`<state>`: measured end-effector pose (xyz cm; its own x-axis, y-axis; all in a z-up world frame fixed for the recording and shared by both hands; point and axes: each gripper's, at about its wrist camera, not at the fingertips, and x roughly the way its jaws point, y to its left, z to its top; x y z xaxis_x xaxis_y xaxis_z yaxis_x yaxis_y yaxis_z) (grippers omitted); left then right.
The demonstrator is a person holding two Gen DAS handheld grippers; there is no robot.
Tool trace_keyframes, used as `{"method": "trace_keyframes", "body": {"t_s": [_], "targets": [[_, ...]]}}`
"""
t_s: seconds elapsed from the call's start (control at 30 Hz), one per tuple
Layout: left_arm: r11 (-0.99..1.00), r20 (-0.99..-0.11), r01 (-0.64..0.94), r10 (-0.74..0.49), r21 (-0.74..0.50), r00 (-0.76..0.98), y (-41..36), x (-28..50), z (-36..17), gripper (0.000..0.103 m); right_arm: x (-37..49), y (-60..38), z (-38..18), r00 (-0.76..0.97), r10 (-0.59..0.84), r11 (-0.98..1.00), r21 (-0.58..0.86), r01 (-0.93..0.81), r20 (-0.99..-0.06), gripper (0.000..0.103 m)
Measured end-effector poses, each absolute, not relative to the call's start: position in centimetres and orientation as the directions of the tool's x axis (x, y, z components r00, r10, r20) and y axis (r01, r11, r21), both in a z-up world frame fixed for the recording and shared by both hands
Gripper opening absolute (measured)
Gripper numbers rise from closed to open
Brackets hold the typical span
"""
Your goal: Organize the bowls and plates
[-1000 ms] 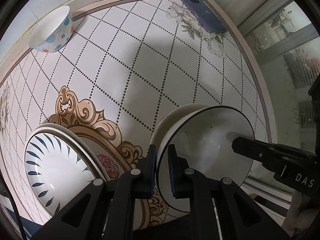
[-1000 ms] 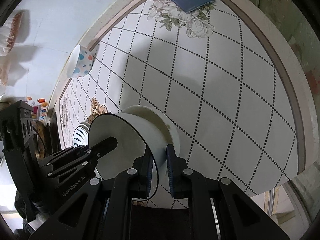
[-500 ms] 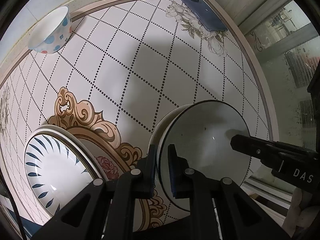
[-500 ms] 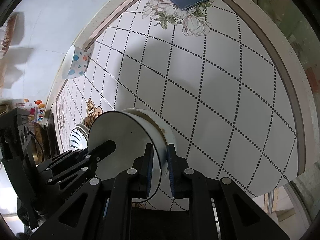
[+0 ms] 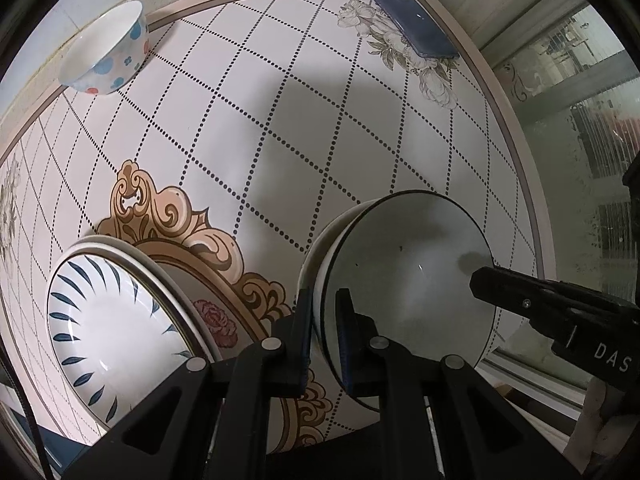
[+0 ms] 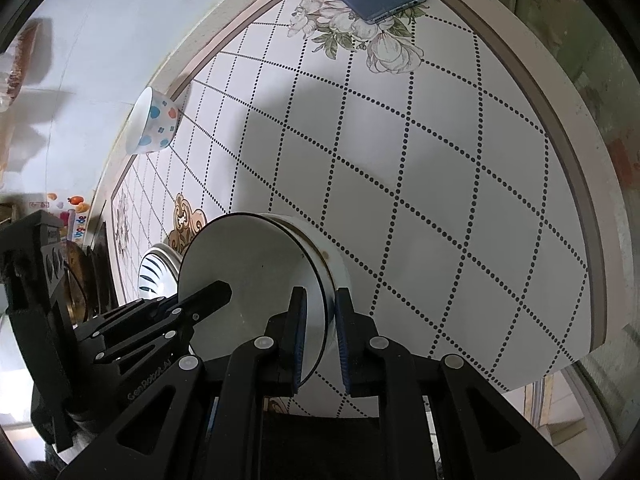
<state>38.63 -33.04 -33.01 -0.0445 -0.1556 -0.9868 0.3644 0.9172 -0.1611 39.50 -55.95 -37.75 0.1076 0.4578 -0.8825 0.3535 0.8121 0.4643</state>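
A white bowl with a thin black rim [image 5: 408, 280] is held between both grippers, close to the tabletop at the near right. My left gripper [image 5: 323, 316] is shut on its near-left rim. My right gripper [image 6: 320, 320] is shut on the opposite rim, and the bowl [image 6: 256, 276] fills the middle of the right wrist view. A white plate with blue leaf strokes [image 5: 108, 328] lies on the table at the near left, on top of another plate. A small bowl with blue and red dots [image 5: 108, 54] stands at the far left edge.
The table [image 5: 280, 128] has a dotted diamond pattern with a gold ornament. A blue phone [image 5: 412, 28] lies at the far right corner. A glass door [image 5: 580, 140] is beyond the table's right edge. The table's edge runs close to the held bowl.
Both grippers have carried the black-rimmed bowl a little forward and down toward the tabletop. The grips have not changed.
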Motion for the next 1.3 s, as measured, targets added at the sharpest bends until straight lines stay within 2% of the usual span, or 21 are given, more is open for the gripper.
{"method": "trace_keyframes", "body": {"t_s": [0.13,0.37,0.63,0.7,0.73,0.77,0.83,1.07,1.3], "targets": [[0.919,-0.992,0.374,-0.125,-0.126,-0.029,-32.9,38.5,-32.7,0.01,39.2,-55.2,-37.2,0.098,0.426,0.846,0.435,0.308,-0.899,0.017],[0.92,-0.99,0.366,-0.14,-0.141,-0.029,-32.5,38.8,-32.4,0.01,38.7,-55.1,-37.3,0.091,0.443,0.839,0.448,0.309,-0.892,0.017],[0.927,-0.977,0.336,-0.201,-0.167,0.066,-30.1,40.9,-27.5,0.011,41.7,-55.6,-32.9,0.158,0.432,0.847,0.46,0.267,-0.888,0.018],[0.936,-0.968,0.293,-0.233,-0.196,0.097,-28.8,42.9,-26.2,0.012,43.5,-55.1,-31.9,0.172,0.44,0.846,0.471,0.249,-0.882,0.033],[0.94,-0.96,0.265,-0.254,-0.216,0.116,-27.8,44.3,-25.6,0.018,44.8,-54.8,-31.6,0.181,0.445,0.845,0.479,0.239,-0.877,0.047],[0.943,-0.954,0.238,-0.268,-0.232,0.134,-27.0,45.5,-25.1,0.024,46.0,-54.2,-31.3,0.19,0.453,0.842,0.488,0.229,-0.871,0.054],[0.956,-0.947,0.18,-0.265,-0.233,0.18,-24.8,48.6,-24.7,0.025,49.2,-53.0,-31.1,0.204,0.479,0.832,0.516,0.205,-0.854,0.055],[0.974,-0.958,-0.08,-0.191,-0.212,0.214,-16.1,59.2,-28.1,0.025,61.4,-46.5,-33.9,0.222,0.55,0.795,0.586,0.158,-0.805,0.055],[0.934,-0.953,-0.196,-0.283,-0.3,0.11,-11.8,65.1,-34.0,0.025,69.7,-41.2,-38.9,0.176,0.555,0.798,0.58,0.163,-0.813,0.055]]}}
